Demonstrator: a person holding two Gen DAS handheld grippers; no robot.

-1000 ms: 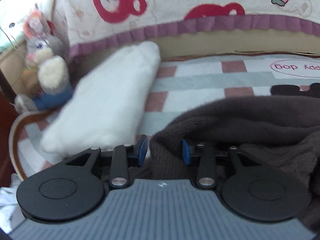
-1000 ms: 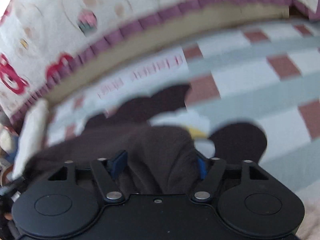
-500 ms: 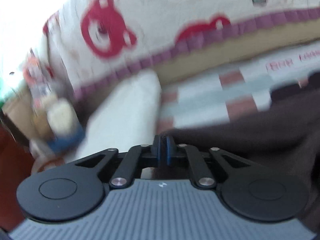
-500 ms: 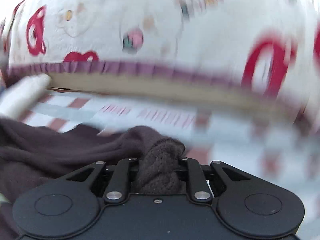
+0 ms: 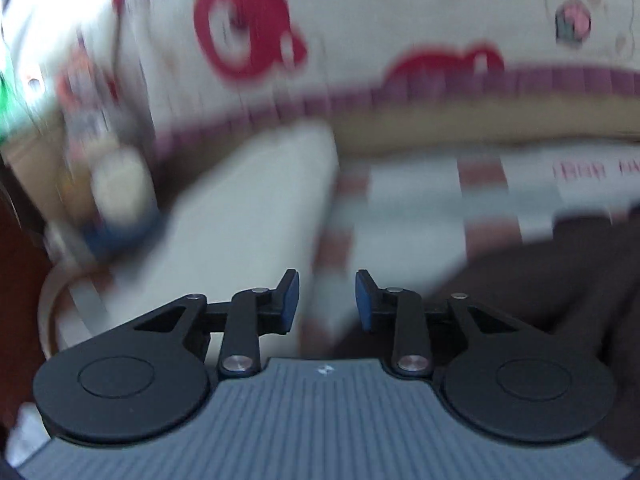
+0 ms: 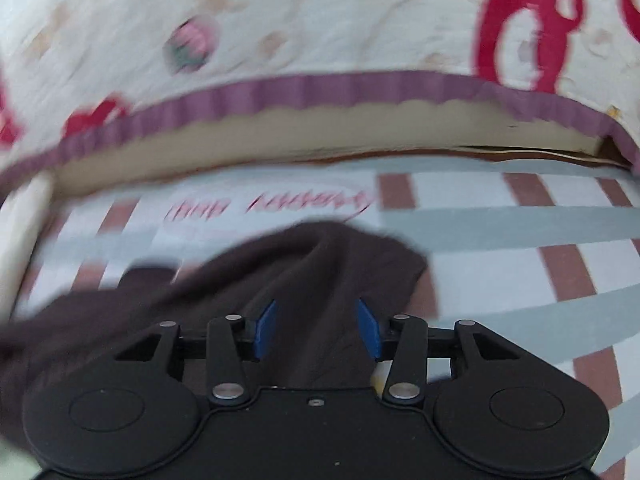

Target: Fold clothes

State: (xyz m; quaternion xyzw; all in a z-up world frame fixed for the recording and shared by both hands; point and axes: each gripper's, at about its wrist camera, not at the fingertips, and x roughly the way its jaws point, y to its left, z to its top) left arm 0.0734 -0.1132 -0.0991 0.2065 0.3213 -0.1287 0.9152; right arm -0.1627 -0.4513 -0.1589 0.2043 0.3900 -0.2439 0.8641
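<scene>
Blurred colour fills most of your left wrist view, so start at its far left edge: a smeared stuffed toy (image 5: 116,196) stands there, its shape too streaked to read beyond pale fur and a patch of blue. Just right of it lies a long white pillow (image 5: 248,220), running from the quilt's edge down toward your left gripper (image 5: 327,300), whose blue pads (image 5: 289,295) stand apart with only bedding showing between them; it is released and holds nothing. Right of that gripper, the dark brown sweater (image 5: 560,280) bulks up from the lower right corner, cut off by the frame and partly hidden behind the gripper body. It rests on the checked bedsheet (image 5: 420,216), where a line of pink lettering is too smeared to read. Behind everything, the white quilt (image 5: 360,20) with red bear prints and a purple ruffle hangs along the back. In your right wrist view the same sweater (image 6: 312,264) spreads from the left edge toward the centre, its left part blurred. Your right gripper (image 6: 316,330) is spread open above it; the cloth lies between and under the pads (image 6: 368,330), but whether they touch it you cannot tell. To the right, the bedsheet (image 6: 520,248) shows grey and reddish stripes, and the quilt (image 6: 320,20) arches over the top.
</scene>
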